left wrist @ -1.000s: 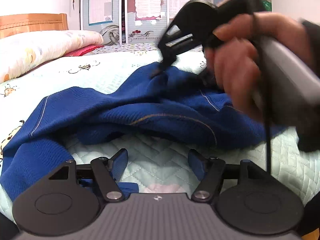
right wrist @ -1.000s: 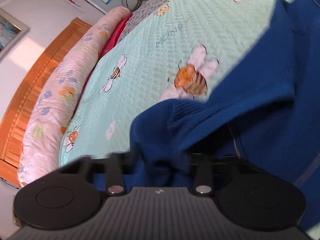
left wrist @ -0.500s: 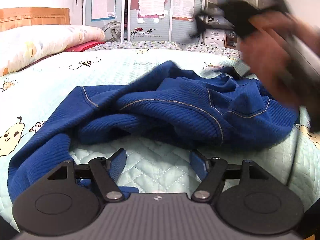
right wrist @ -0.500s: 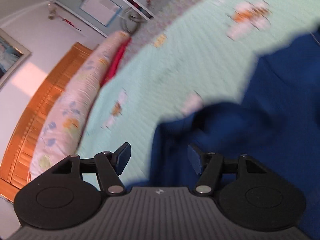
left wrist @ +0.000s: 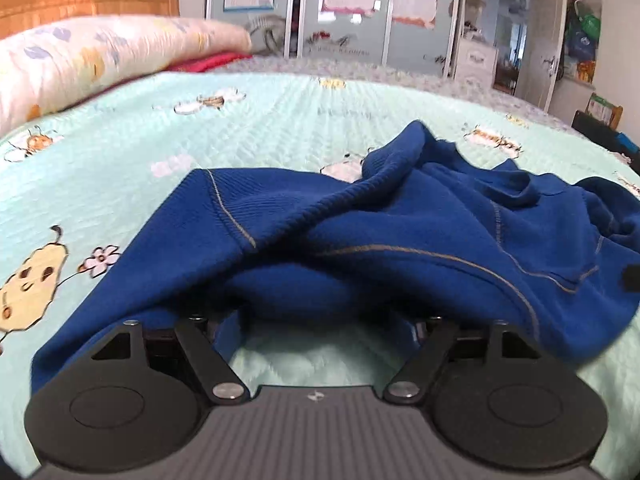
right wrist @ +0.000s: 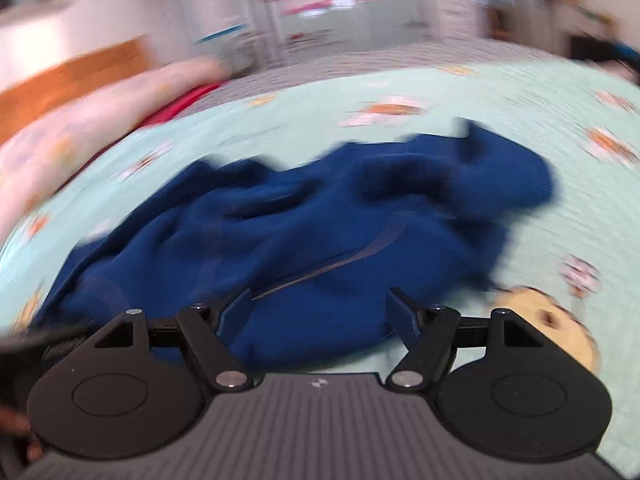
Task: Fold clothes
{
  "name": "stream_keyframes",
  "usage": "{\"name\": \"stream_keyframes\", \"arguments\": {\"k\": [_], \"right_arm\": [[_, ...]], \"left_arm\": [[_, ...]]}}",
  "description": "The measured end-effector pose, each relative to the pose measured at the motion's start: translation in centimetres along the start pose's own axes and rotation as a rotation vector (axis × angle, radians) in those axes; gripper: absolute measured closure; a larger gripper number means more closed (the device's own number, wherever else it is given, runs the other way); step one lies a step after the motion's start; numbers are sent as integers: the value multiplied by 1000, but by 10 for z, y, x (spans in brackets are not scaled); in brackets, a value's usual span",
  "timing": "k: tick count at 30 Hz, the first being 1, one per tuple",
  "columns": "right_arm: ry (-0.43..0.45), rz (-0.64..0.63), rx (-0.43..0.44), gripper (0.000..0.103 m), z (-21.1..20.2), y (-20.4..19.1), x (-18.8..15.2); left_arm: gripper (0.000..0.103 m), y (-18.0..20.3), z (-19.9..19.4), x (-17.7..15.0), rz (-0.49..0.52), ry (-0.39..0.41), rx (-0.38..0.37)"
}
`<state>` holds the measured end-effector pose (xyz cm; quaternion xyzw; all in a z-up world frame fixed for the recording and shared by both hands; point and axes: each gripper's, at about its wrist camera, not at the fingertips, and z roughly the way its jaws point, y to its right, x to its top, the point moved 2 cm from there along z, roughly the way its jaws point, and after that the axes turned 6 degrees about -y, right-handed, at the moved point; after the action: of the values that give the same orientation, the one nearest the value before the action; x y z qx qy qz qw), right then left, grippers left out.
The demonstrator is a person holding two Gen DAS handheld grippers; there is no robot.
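Left wrist view: the left tool point(left wrist: 322, 326) is seen with its jaws spread wide and lately opened a little further; a fold of the blue garment point(left wrist: 400, 232) droops over both fingertips, but nothing is pinched between them, only bare quilt showing in the gap. In the right wrist view, which is badly blurred, the right tool point(right wrist: 320, 310) is likewise found open, its jaws having just been parting; cloth lies beneath and between the fingers point(right wrist: 402, 314) yet is not clamped.

The garment is heaped in a crumpled mound on the bed point(left wrist: 132, 168), on a mint quilt printed with bees, and is not yet spread out. A pillow point(left wrist: 92, 56) is set well apart, by the headboard.

By its ribbed knit and thick rolls, the cloth is judged soft, limp and fairly heavy for clothing, so sagging and dragging on the quilt are to be expected when it is lifted. Slipping is thought unlikely; nothing fragile is involved. A hold is best taken on a stitched seam or hem point(left wrist: 234, 220), where the layers are firm, and a single layer should be pinched, since bunched folds would be carried along together.
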<state>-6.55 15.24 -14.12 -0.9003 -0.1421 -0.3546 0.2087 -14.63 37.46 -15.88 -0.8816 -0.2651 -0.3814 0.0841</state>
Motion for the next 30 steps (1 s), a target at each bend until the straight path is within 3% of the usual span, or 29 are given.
{"name": "stream_keyframes", "arguments": {"k": [3,5,6,7,8,10,11,16,17,19,21,22,23,24,26,27,29,30], "right_arm": [[-42,131,-62,27,12,34,6],[-82,224,-24,26,20,56,4],[-77,256,21,27,19,59,3],[-72,288,66,37,19,62,3],[-78,320,116,70,19,65,4],[-111,374,216,93,22,68,9],[-88,379,229,95,19,68,14],[62,355,275,96,-15,68,41],[83,349,279,96,-21,68,44],[101,345,279,91,-27,72,50],[88,326,271,79,-29,73,50],[84,316,257,61,-29,74,48],[92,316,226,52,-30,75,46],[99,317,196,52,-30,77,44],[113,325,154,49,-29,83,43],[121,331,134,46,-28,88,44],[138,337,78,23,-22,99,48],[134,332,47,21,-14,103,50]], "left_arm": [[29,6,4,6,5,-12,15],[84,13,-1,7,43,-6,-41],[90,17,-3,8,61,-3,-69],[95,18,-11,7,55,14,-83],[96,18,-20,7,43,34,-108],[101,18,-41,7,21,64,-153],[103,18,-53,8,9,74,-174],[103,19,-149,26,60,264,-419],[103,20,-157,27,72,282,-418],[100,22,-172,27,97,317,-416],[97,22,-157,22,81,255,-354],[96,20,-148,18,51,211,-336],[93,17,-139,15,22,166,-319],[90,16,-133,10,4,133,-319],[70,15,-130,1,6,107,-302],[66,15,-129,-2,13,103,-290],[54,9,-125,1,25,94,-273],[52,10,-124,0,23,85,-270]]}}
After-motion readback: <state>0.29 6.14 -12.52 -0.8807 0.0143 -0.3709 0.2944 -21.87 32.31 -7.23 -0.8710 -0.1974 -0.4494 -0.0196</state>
